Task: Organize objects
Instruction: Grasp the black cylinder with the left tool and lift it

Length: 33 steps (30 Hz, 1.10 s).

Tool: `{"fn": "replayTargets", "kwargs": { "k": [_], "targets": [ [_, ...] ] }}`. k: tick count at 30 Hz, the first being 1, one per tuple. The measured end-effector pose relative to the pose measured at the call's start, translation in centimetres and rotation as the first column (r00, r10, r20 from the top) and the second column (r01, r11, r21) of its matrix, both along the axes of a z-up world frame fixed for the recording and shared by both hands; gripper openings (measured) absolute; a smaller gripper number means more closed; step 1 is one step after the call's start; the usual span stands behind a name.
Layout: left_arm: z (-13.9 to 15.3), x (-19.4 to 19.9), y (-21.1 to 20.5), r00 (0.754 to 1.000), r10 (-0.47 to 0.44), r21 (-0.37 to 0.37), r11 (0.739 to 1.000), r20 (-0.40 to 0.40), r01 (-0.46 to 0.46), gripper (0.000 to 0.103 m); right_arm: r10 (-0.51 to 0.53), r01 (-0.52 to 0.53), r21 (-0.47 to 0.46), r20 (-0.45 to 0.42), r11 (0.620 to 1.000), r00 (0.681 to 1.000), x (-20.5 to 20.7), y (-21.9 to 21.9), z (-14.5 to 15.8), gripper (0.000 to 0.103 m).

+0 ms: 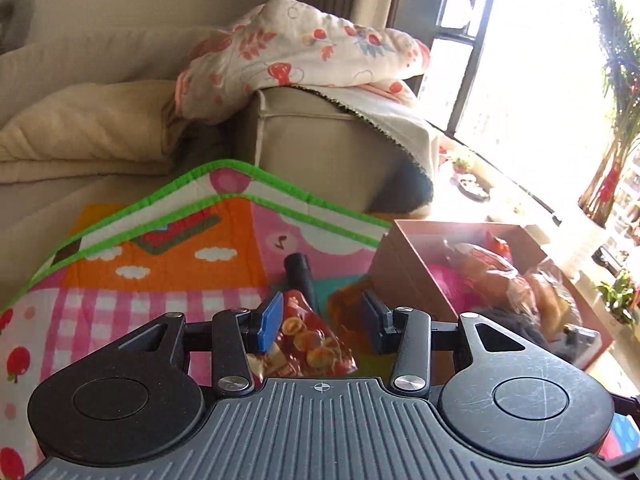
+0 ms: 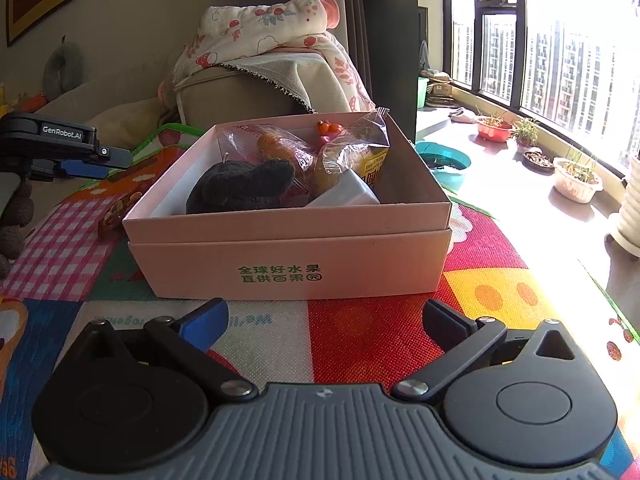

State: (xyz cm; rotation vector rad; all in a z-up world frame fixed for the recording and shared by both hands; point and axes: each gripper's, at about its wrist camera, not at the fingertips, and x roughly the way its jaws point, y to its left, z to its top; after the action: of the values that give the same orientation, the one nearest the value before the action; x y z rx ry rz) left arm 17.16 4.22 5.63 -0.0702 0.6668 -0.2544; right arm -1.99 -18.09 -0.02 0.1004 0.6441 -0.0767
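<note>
A red snack packet (image 1: pixel 310 340) printed with round pictures lies on the colourful play mat (image 1: pixel 160 272), between the blue pads of my left gripper (image 1: pixel 322 326), which is open around it. A black tube-shaped object (image 1: pixel 302 276) lies just beyond the packet. The packet also shows in the right wrist view (image 2: pixel 118 210), left of the pink box. The pink cardboard box (image 2: pixel 288 248) holds a dark plush toy (image 2: pixel 244 188), wrapped snacks (image 2: pixel 352 152) and a white carton (image 2: pixel 346 196). My right gripper (image 2: pixel 324 320) is open and empty, in front of the box. The left gripper (image 2: pixel 80 160) hovers at the left.
A beige sofa (image 1: pixel 320 140) with a floral blanket (image 1: pixel 304 48) stands behind the mat. Plant pots (image 2: pixel 576 180) and a teal basin (image 2: pixel 444 164) sit along the sunlit window sill to the right. The box (image 1: pixel 404 268) stands right of my left gripper.
</note>
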Motion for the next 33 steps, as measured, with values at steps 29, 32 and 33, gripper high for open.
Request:
{"fn": "replayTargets", "kwargs": {
  "k": [29,32,33],
  "targets": [
    [0.0,-12.3,0.1,0.958,-0.273,-0.039,0.962,-0.086,0.27,0.022,-0.024,0.027,0.04,-0.078,0.999,0.997,1.1,-0.5,-0.8,0.103],
    [-0.7,-15.0,0.7,0.949,-0.297,0.002,0.954,-0.108,0.299,0.022,-0.024,0.026,0.027,-0.081,0.999,0.996,1.1,-0.3,-0.8,0.103],
    [-1.0,-15.8,0.9,0.947,-0.3,0.006,0.953,-0.117,0.302,0.022,-0.025,0.026,0.023,-0.081,0.999,0.996,1.0,-0.3,-0.8,0.103]
  ]
}}
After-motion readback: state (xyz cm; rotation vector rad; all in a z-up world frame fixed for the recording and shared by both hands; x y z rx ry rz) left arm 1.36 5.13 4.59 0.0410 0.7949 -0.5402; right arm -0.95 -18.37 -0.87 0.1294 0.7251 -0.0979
